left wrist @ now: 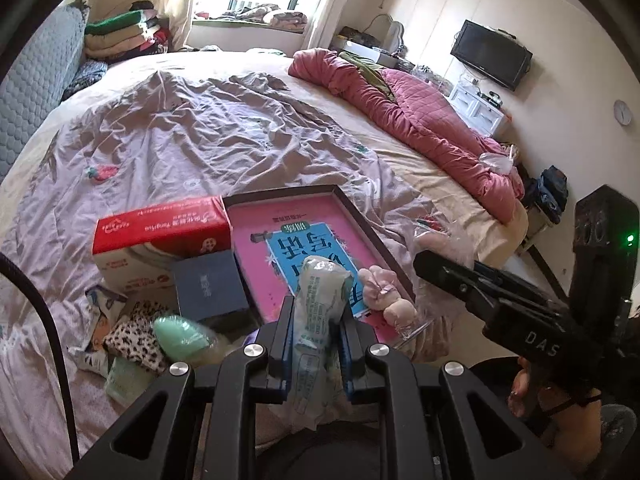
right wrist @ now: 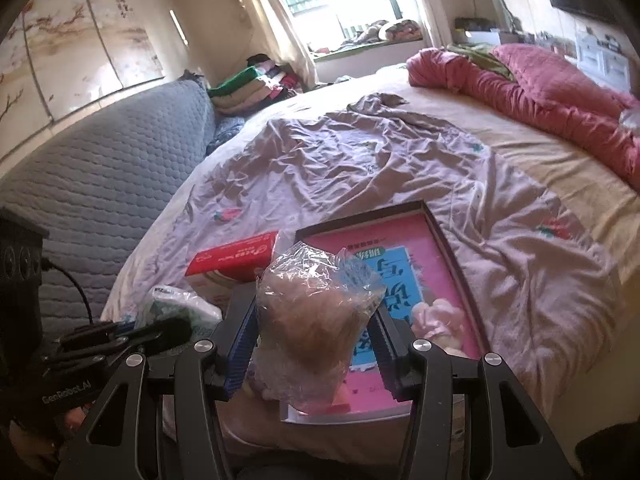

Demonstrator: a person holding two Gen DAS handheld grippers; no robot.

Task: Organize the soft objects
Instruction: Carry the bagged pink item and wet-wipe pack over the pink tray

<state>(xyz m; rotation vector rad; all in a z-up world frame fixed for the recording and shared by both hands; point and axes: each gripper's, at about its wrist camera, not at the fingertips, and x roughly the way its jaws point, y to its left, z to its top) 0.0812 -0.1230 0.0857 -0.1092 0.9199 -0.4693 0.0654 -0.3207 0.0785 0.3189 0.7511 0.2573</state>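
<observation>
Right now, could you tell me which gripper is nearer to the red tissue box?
Left. The left gripper, shut on a pale green packet, sits just right of the red tissue box. The right gripper, holding a clear plastic bag, is farther right, over the pink tray.

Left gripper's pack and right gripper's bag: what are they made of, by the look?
Pack: thin, glossy plastic film with print, probably over soft tissue; it creases where the left gripper pinches it.
Bag: clear, crinkly plastic with bright highlights, over something fuzzy and peach-coloured, likely plush; the right gripper holds it.
</observation>
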